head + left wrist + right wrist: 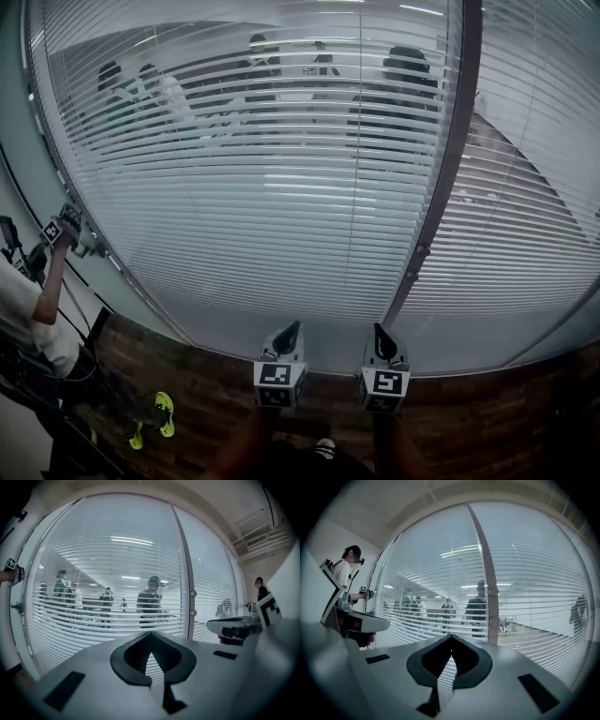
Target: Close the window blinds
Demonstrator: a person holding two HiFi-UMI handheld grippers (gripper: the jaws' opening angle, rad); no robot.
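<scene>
White slatted window blinds cover a wide glass wall in front of me. Their slats are tilted partly open, so people in the room behind show through. In the left gripper view the same blinds fill the frame, as the blinds do in the right gripper view. My left gripper is shut and holds nothing. Beside it, my right gripper is also shut and empty. Both point at the blinds from a distance and touch nothing. Each one's own view shows its jaws closed together: left gripper, right gripper.
A grey vertical post splits the glass into two panes and carries small round knobs. Another person stands at the far left, holding a marked gripper up to the window frame. Brick-patterned floor lies below.
</scene>
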